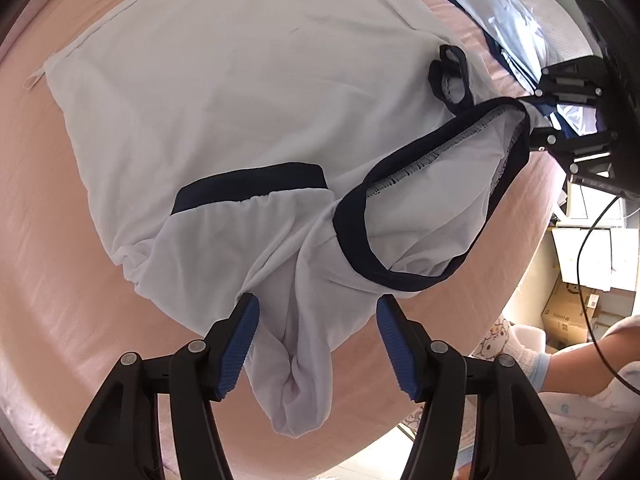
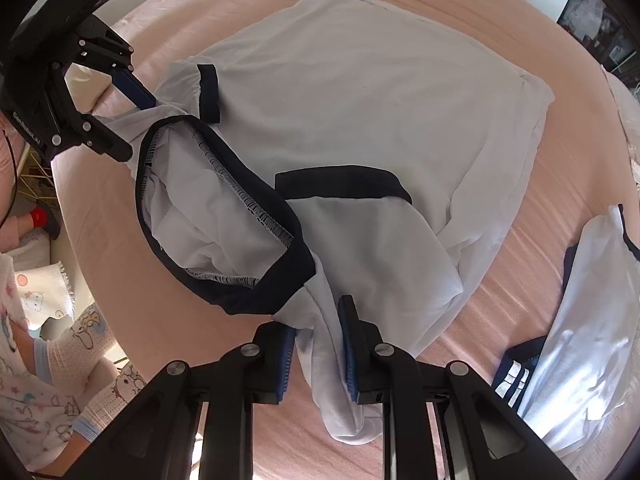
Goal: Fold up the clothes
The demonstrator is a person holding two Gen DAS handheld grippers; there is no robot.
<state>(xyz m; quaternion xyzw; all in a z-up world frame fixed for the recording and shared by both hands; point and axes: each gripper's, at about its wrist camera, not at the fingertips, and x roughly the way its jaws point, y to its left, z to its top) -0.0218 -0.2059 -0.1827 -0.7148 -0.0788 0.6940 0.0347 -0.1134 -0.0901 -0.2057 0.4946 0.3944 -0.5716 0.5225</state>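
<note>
second garment (image 2: pixel 576 340) — cut off at the edge, perhaps folded.

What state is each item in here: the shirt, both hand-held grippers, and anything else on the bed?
White shirt: lying on the bed, partly folded, both sleeves laid inward, navy collar gaping open.
Left hand-held gripper: open, bunched shoulder fabric lying loose between its pads.
Right hand-held gripper: partly closed around a fold of shirt fabric; a firm pinch can't be confirmed.
Second garment: lying crumpled at the side.
Pink bed sheet: spread out, wrinkled.
</note>
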